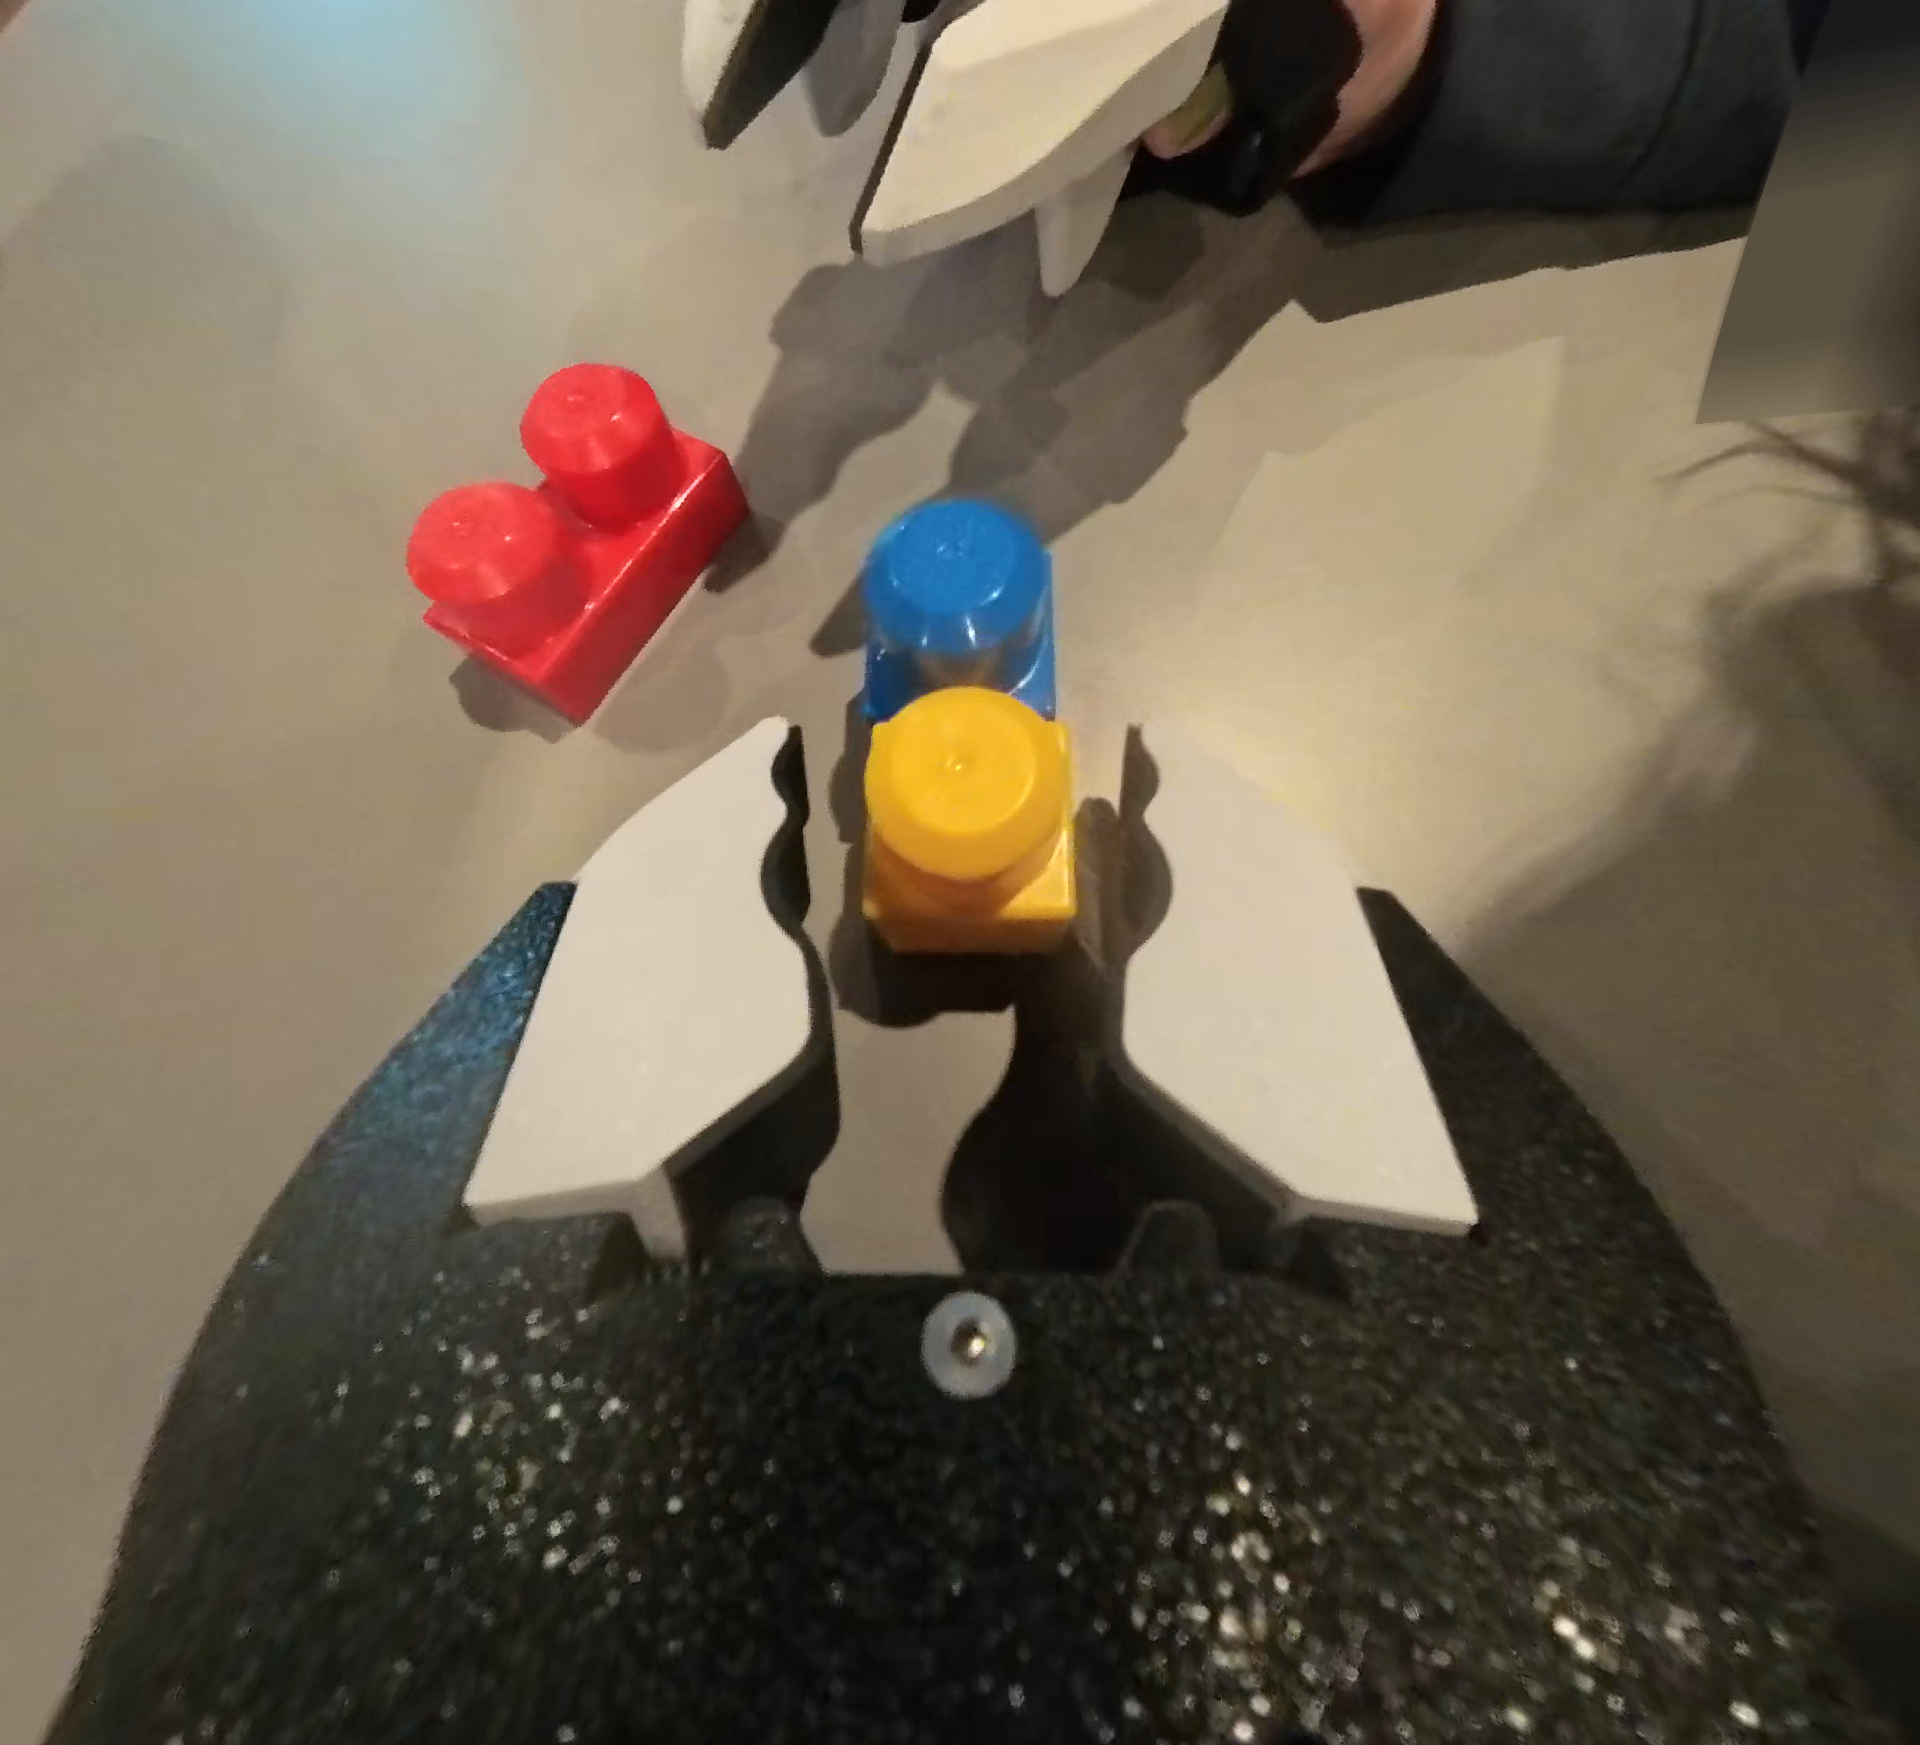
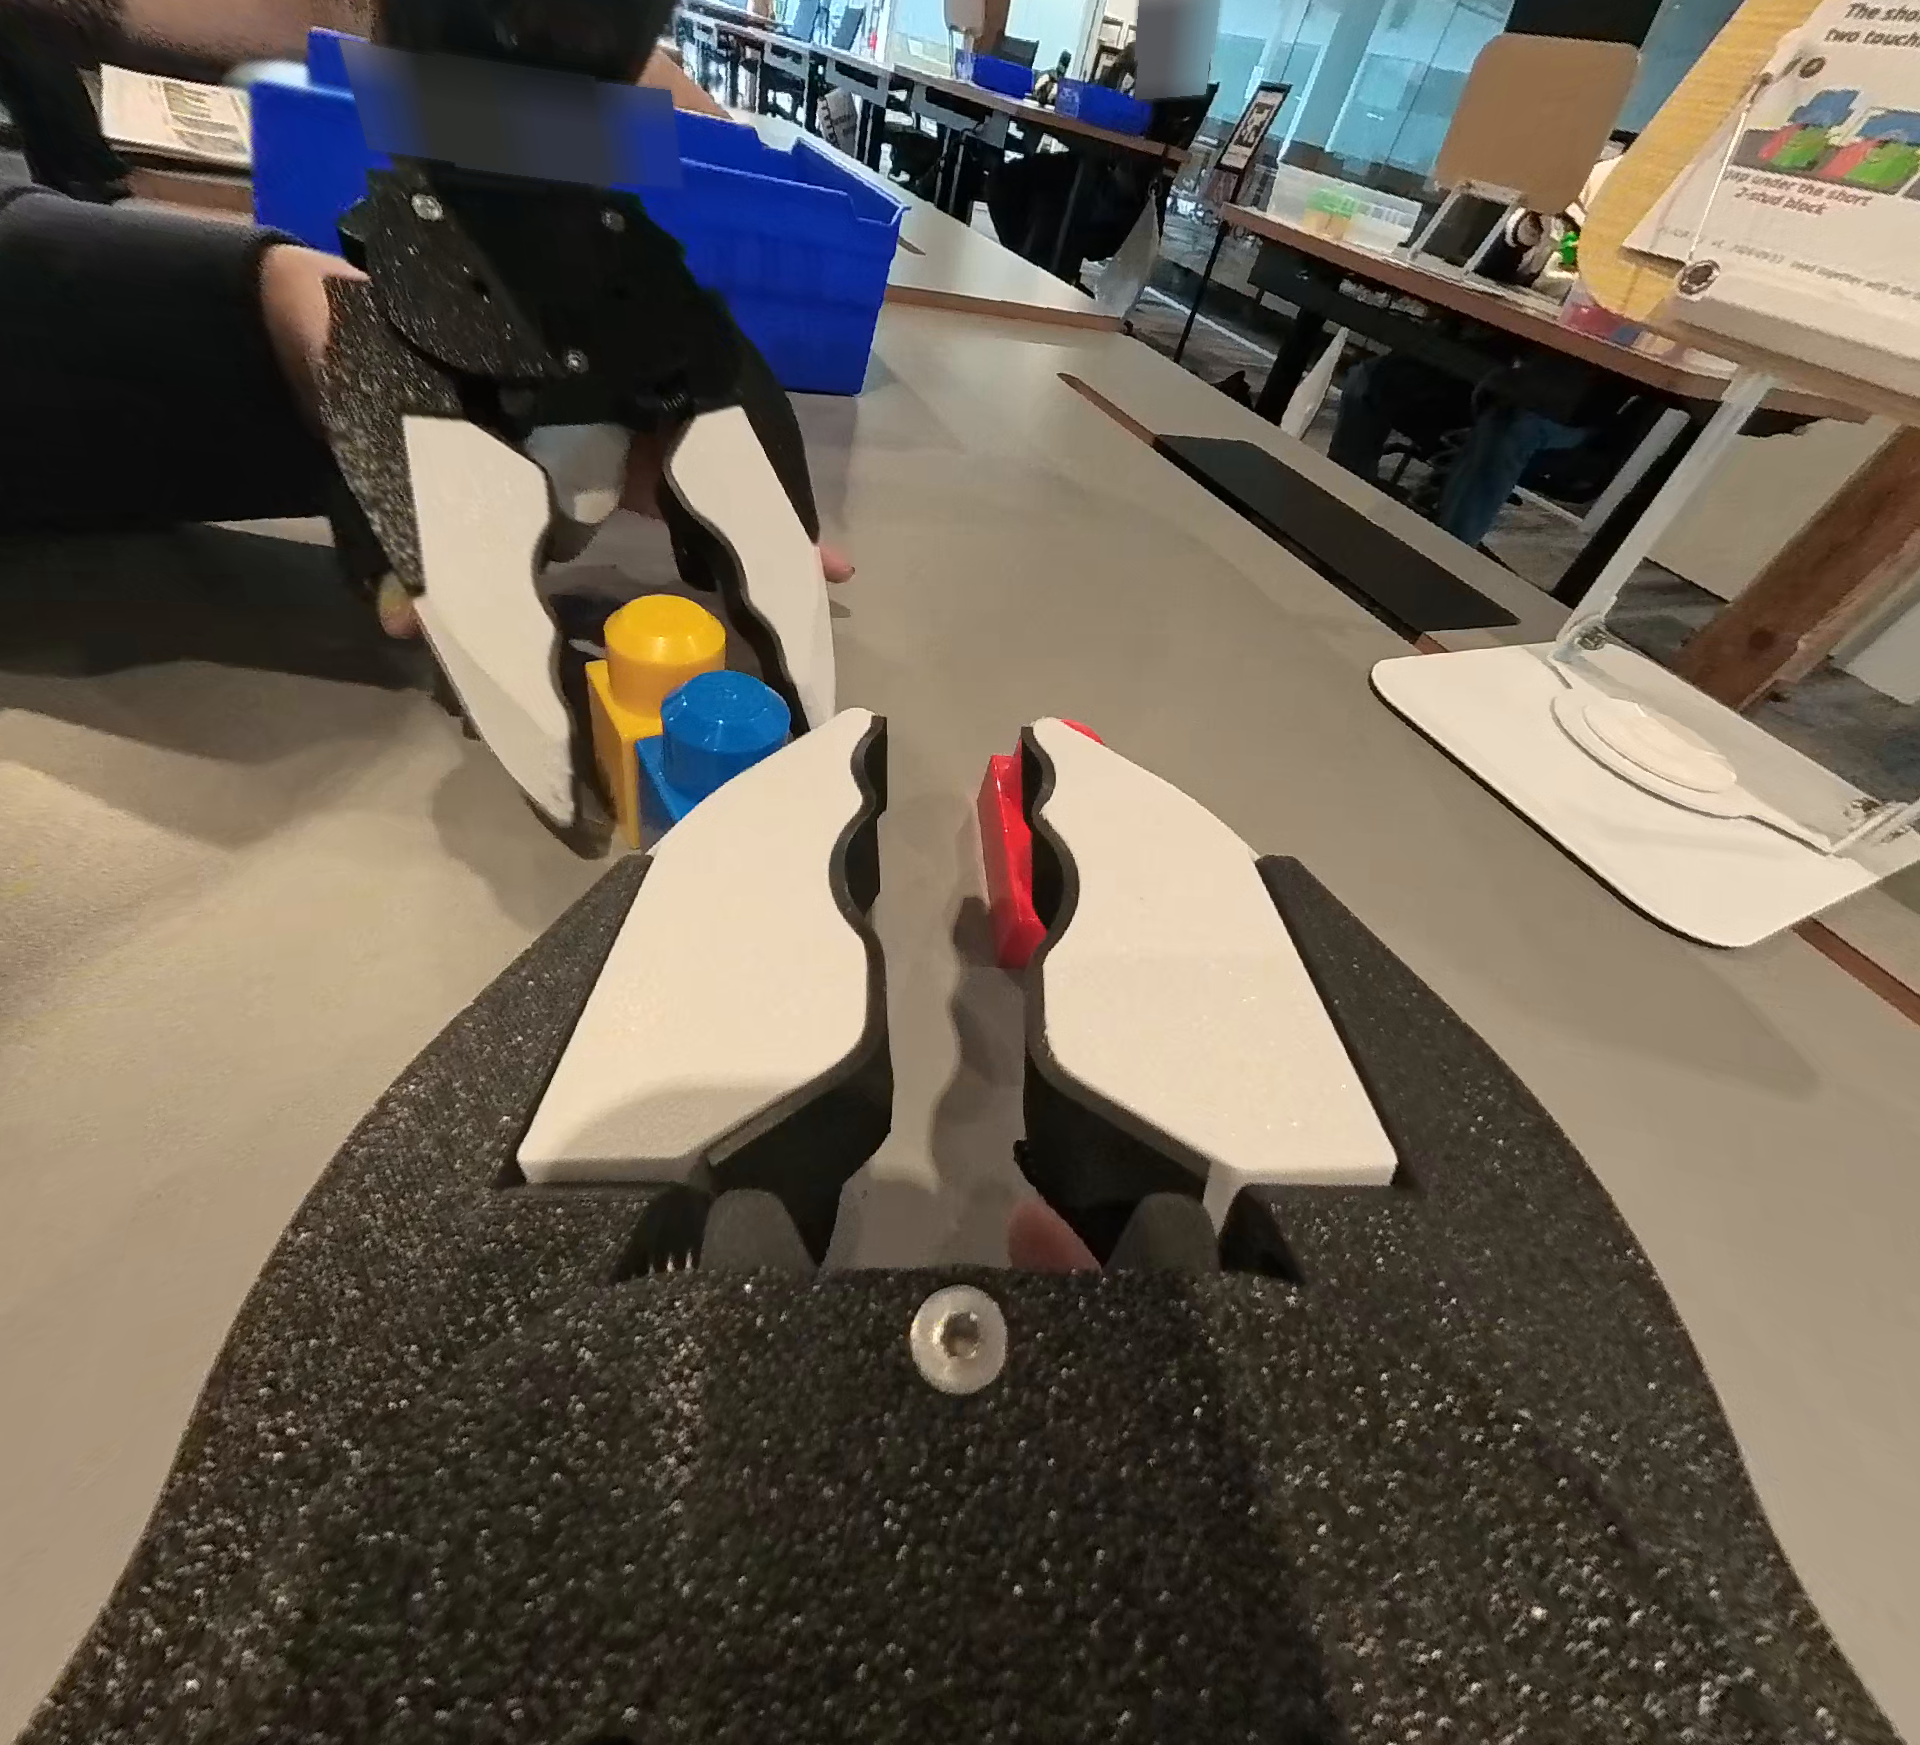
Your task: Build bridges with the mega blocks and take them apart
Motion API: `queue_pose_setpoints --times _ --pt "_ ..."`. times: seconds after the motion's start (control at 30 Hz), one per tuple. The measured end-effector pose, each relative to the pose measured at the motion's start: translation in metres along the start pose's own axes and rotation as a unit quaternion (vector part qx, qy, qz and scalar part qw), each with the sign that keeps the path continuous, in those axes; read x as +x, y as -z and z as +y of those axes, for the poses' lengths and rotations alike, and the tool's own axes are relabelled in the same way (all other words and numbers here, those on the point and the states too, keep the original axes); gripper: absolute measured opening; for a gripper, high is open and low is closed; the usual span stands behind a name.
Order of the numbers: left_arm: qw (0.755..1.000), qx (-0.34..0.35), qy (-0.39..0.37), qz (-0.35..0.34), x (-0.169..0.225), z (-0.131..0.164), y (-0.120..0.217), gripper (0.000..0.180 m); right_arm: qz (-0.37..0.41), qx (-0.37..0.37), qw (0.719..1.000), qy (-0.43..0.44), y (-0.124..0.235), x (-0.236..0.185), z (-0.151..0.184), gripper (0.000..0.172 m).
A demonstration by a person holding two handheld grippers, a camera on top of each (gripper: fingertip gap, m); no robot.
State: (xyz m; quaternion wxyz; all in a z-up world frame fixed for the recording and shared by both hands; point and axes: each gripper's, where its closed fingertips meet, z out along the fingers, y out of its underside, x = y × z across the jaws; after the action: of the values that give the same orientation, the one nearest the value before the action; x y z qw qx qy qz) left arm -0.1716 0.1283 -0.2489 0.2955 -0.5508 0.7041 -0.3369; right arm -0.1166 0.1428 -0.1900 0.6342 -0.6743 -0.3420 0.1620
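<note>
A yellow one-stud block [image 1: 966, 812] stands on the grey table [image 1: 260, 241], with a blue one-stud block [image 1: 956, 583] touching its far side. My left gripper [image 1: 961, 739] is open and straddles the yellow block; a gap shows between each pad and the block. A red two-stud block [image 1: 582, 552] lies apart to the left. My right gripper [image 2: 954, 729] is open with a narrow gap and holds nothing. It hovers above the table, where the red block [image 2: 1006, 843] shows past its right finger. The right wrist view also shows the left gripper [image 2: 691, 760], yellow block [image 2: 665, 646] and blue block [image 2: 722, 729].
A blue bin [image 2: 790, 241] stands behind the left gripper. A white stand base [image 2: 1621, 791] with an instruction sheet sits at the right. A black strip [image 2: 1340, 532] lies along the table's far right. A gloved hand and dark sleeve [image 1: 1558, 33] hold the right gripper. Spacing between my two grippers at the tips: around 9 cm.
</note>
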Motion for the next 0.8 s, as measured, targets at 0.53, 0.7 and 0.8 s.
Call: queue_pose_setpoints --times 0.53,0.7,0.8 --pt "1.0 -0.013 -0.011 0.014 0.001 0.003 -0.014 0.04 0.0 0.002 1.0 -0.004 0.0 0.0 0.0 0.025" --pt "1.0 -0.006 -0.009 0.012 0.0 0.002 -0.014 0.04 -0.001 0.001 1.0 -0.004 0.0 0.0 0.0 0.025" --pt "1.0 -0.005 -0.013 0.01 0.0 0.001 -0.014 0.04 0.0 0.001 1.0 -0.004 0.0 0.0 0.0 0.025"
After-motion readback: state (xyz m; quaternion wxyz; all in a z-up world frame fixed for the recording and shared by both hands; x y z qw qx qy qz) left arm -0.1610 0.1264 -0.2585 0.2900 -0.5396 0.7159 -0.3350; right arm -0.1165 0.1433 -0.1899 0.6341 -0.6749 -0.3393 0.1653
